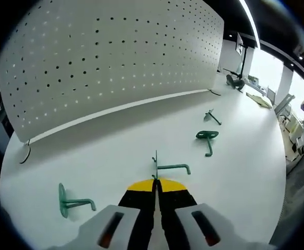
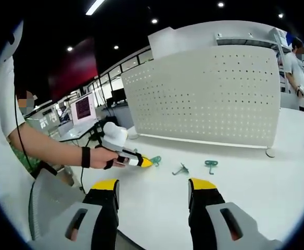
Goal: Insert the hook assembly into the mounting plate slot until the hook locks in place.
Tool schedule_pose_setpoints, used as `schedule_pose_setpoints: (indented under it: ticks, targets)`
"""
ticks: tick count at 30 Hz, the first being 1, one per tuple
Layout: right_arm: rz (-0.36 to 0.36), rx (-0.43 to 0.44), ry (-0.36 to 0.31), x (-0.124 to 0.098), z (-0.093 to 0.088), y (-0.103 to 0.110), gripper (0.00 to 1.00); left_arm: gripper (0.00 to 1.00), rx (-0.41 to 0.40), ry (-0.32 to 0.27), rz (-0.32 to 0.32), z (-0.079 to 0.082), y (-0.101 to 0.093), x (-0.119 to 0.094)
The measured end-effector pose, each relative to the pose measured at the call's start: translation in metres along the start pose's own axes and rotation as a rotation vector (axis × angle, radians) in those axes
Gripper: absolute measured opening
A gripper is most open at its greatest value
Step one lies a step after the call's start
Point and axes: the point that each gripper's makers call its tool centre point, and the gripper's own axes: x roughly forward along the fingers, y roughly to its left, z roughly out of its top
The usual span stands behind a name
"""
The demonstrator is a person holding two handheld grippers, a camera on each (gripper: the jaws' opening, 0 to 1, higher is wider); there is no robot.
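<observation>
A white perforated mounting plate (image 1: pixel 110 57) stands upright on the white table (image 1: pixel 245 172); the right gripper view shows this plate (image 2: pixel 209 99) from farther off. My left gripper (image 1: pixel 155 181) is shut on the flat base of a green hook (image 1: pixel 170 167), whose arm points right, just above the table. In the right gripper view a person's hand holds the left gripper (image 2: pixel 136 160) with that green hook (image 2: pixel 155 160) at its yellow tip. My right gripper (image 2: pixel 153 186) is open and holds nothing, well short of the hooks.
Other hooks lie loose on the table: a green one (image 1: pixel 71 200) at the near left, another green one (image 1: pixel 208 138) and a dark one (image 1: pixel 212 117) to the right. A monitor (image 2: pixel 83 109) glows at the back left. A person (image 2: pixel 298 67) stands at the far right.
</observation>
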Motion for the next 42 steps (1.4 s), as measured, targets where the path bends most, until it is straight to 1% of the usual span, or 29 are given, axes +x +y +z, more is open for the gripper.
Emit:
schedule_pose_setpoints:
  ticks: [2,5,6,8,9,10,14,16,18,20,22,25,28,32,38,40,42]
  targets:
    - [0.002,0.004,-0.001,0.000,0.000,0.000,0.54,0.03,0.010,-0.003,0.001,0.001,-0.001,-0.002]
    - [0.003,0.001,-0.005,0.000,0.000,0.001,0.54,0.02,-0.005,-0.014,-0.007,0.004,-0.002,-0.006]
    - [0.003,0.003,-0.006,0.000,0.001,0.001,0.54,0.02,-0.009,-0.007,-0.010,0.004,-0.003,-0.007]
    - [0.005,0.004,-0.010,0.000,0.001,0.002,0.54,0.02,0.009,-0.007,-0.004,0.003,-0.003,-0.009]
    - [0.007,0.004,-0.011,0.000,0.002,0.002,0.54,0.02,0.007,-0.004,-0.004,0.002,-0.003,-0.008]
    - [0.010,0.001,-0.010,0.000,0.002,0.003,0.54,0.02,-0.015,-0.003,-0.014,0.002,-0.003,-0.009]
    - [0.014,-0.002,-0.013,0.001,0.003,0.005,0.54,0.02,-0.013,-0.003,-0.020,0.003,-0.005,-0.015]
    - [0.015,-0.002,-0.014,0.001,0.003,0.005,0.54,0.02,-0.022,-0.001,-0.040,0.003,-0.010,-0.018]
    - [0.013,-0.005,-0.018,0.001,0.004,0.004,0.54,0.02,-0.026,0.015,-0.041,0.002,-0.011,-0.020]
    - [0.014,-0.017,-0.030,0.001,0.006,0.005,0.53,0.01,-0.043,0.004,-0.046,0.003,-0.012,-0.023]
    - [0.026,-0.012,-0.028,0.002,0.006,0.007,0.53,0.01,-0.036,0.000,-0.050,0.005,-0.014,-0.025]
    - [0.035,-0.027,-0.022,0.004,0.007,0.010,0.53,0.01,-0.026,-0.007,-0.051,0.007,-0.016,-0.028]
    - [0.041,-0.025,-0.027,0.004,0.009,0.011,0.53,0.01,-0.041,-0.021,-0.070,0.011,-0.020,-0.032]
    - [0.045,-0.034,-0.030,0.005,0.011,0.011,0.52,0.01,-0.041,-0.019,-0.075,0.012,-0.024,-0.036]
    - [0.054,-0.039,-0.036,0.006,0.012,0.014,0.52,0.01,-0.076,-0.039,-0.095,0.016,-0.030,-0.044]
    - [0.059,-0.043,-0.038,0.007,0.011,0.016,0.51,0.01,-0.102,-0.037,-0.107,0.016,-0.033,-0.047]
    - [0.063,-0.044,-0.037,0.007,0.011,0.018,0.51,0.01,-0.108,-0.035,-0.107,0.015,-0.035,-0.051]
